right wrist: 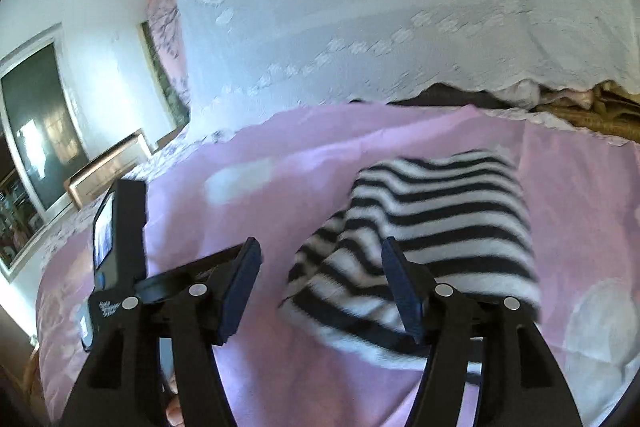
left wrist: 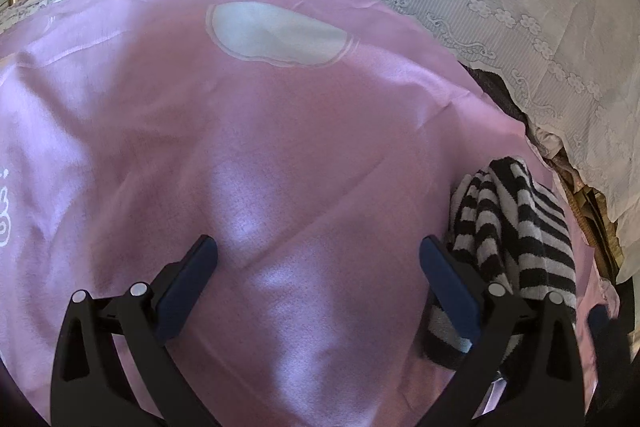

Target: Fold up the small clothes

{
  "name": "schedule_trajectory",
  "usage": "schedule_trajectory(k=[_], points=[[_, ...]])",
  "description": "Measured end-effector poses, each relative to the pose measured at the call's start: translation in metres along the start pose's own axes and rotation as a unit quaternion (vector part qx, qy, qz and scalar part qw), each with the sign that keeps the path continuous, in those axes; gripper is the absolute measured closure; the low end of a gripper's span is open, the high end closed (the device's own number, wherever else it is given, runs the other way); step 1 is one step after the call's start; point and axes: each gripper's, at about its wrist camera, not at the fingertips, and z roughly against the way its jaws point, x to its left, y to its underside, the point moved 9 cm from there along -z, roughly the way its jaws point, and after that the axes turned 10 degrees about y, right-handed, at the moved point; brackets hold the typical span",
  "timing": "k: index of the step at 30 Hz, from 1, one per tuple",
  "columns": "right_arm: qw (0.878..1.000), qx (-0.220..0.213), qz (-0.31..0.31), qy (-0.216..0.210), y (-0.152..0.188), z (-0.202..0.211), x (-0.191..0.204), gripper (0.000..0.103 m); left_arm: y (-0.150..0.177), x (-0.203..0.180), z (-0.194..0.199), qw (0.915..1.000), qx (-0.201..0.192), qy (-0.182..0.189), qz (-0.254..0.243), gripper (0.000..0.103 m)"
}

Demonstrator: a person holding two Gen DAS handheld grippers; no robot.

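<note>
A black-and-white striped garment (right wrist: 432, 227) lies bunched on the pink bedspread (left wrist: 280, 131), just in front of the hem of a white lace cover (left wrist: 500, 7) that drapes over a heap at the far side of the bed. In the left wrist view the same garment sits at the right edge, rumpled into ridges, with part of it running under the right-hand finger of the left gripper (left wrist: 318, 257); that claw is spread wide over bare pink cloth and pinches nothing. The right gripper (right wrist: 320, 261) is likewise spread, one finger over the near-left corner of the stripes and the other over plain bedspread beside them; whether any pad touches the fabric I cannot tell, since this view is blurred. The other handheld unit (right wrist: 116, 247) shows to the left of the garment. The piece looks like a soft, fuzzy knit: light, limp and likely stretchy, so it should drape and sag rather than hold a crease, and it may drag the smooth bedspread along if pulled flat across it. A sensible hold would be at two outer corners or along a hem, pinching one layer only, then lifting to let it hang open before laying it flat.
</note>
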Motion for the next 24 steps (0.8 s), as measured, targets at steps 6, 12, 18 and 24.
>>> schedule_trajectory(k=[6,12,18,24], points=[[0.998,-0.002,-0.017,0.062,-0.001,-0.01,-0.044,0.04,0.0,-0.023,0.013,0.999,-0.021,0.018,-0.035,0.004],[0.995,0.002,-0.047,0.083,0.01,-0.028,-0.079,0.04,0.01,-0.07,0.031,0.9901,-0.053,0.046,-0.121,0.004],[0.988,-0.004,-0.11,0.112,0.016,-0.027,-0.12,0.04,0.03,-0.068,-0.01,0.9882,0.004,-0.009,-0.153,0.004],[0.988,0.089,-0.106,0.074,0.053,-0.07,-0.118,0.018,0.023,-0.045,-0.031,0.9865,0.017,-0.05,-0.155,0.004]])
